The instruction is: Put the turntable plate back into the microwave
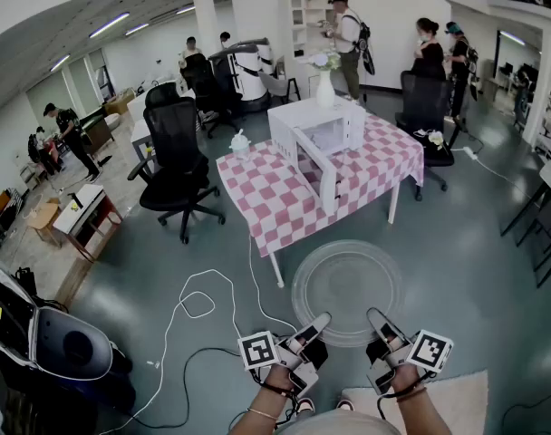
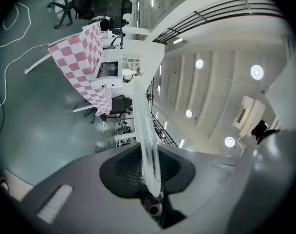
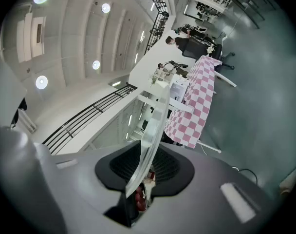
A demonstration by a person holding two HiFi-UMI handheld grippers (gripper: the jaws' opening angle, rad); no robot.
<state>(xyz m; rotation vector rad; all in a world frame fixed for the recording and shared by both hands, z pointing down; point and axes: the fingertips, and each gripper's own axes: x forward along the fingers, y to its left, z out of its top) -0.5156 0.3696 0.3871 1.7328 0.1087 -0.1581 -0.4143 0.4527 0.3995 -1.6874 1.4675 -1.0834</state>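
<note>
Both grippers were clamped on the turntable plate (image 1: 346,290), carrying it between them above the floor (image 1: 457,270). The left gripper (image 1: 312,330) pinched the near rim on the left, and the right gripper (image 1: 381,324) pinched the same rim a little to the right. Their jaws angled inward toward each other, and the plate spread out flat ahead of the fingertips.

The plate was a round disc of clear glass, and the grey-green floor showed through it. It had a raised lip at the edge and faint concentric rings around a flatter middle.

In the left gripper view the plate ran edge-on out from between the jaws as a thin, pale, slightly frosted band. The jaws were closed down to the thickness of the glass. The right gripper view showed the same thing: a narrow translucent edge gripped between nearly closed jaws and running straight away from them.

Well ahead of both grippers, beyond the far rim of the plate, stood a table (image 1: 277,268) under a pink-and-white checked cloth (image 1: 266,198). The white microwave (image 1: 316,132) sat on it with its door open toward the grippers. A white vase (image 1: 325,87) with flowers stood on top of the microwave.
</note>
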